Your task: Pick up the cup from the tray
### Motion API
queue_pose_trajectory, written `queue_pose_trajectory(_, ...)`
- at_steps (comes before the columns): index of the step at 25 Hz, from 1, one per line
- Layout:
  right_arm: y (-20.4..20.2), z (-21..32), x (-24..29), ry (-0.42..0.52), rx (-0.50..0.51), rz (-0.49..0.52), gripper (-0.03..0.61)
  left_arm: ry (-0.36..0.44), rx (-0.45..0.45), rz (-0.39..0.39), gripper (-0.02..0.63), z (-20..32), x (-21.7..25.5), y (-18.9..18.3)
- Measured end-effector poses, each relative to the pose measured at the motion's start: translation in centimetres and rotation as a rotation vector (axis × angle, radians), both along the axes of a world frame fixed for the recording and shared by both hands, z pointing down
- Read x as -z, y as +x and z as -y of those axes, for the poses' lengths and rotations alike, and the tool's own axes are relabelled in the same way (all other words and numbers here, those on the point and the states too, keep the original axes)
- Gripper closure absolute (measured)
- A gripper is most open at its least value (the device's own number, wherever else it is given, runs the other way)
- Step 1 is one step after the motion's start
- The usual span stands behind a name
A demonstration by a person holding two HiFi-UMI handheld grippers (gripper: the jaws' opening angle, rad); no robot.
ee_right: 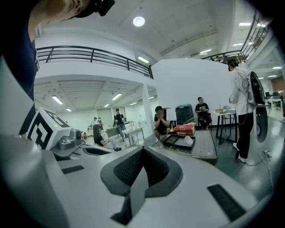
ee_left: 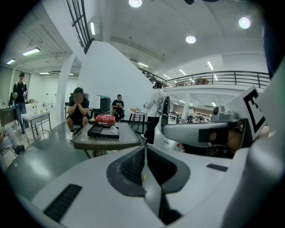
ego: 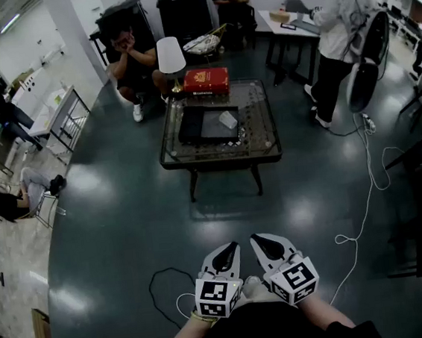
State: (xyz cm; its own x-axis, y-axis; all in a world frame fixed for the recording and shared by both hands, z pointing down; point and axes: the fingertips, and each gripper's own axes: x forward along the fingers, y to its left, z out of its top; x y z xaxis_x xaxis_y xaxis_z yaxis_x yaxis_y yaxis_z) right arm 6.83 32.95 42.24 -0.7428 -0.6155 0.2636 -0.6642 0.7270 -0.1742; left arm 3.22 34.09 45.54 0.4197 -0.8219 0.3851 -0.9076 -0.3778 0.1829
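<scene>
A clear cup [ego: 227, 119] lies on its side in a black tray [ego: 199, 124] on a glass coffee table [ego: 260, 140], far ahead of me. Both grippers are held low near my body, well short of the table. My left gripper [ego: 225, 257] and right gripper [ego: 268, 245] sit side by side, both shut with nothing between the jaws. In the left gripper view the closed left gripper [ee_left: 144, 150] points toward the tray [ee_left: 99, 131] and cup [ee_left: 114, 129]. The right gripper [ee_right: 142, 152] likewise faces the tray [ee_right: 176, 142] and cup [ee_right: 189, 140].
A red box [ego: 205, 81] and a white lamp [ego: 171, 56] stand at the table's far edge. A person sits behind the table [ego: 134, 60]; another stands at the right [ego: 335, 31] beside a fan [ego: 363, 58]. A white cable [ego: 365, 208] trails across the dark floor.
</scene>
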Motion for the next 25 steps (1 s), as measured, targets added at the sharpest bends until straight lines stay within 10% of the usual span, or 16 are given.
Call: queue_pose_trajectory(25,3.4,-0.4,0.2,0.018,0.041,0.035,0.567,0.003,0.066,0.051,0.589,0.2,0.4,2.5)
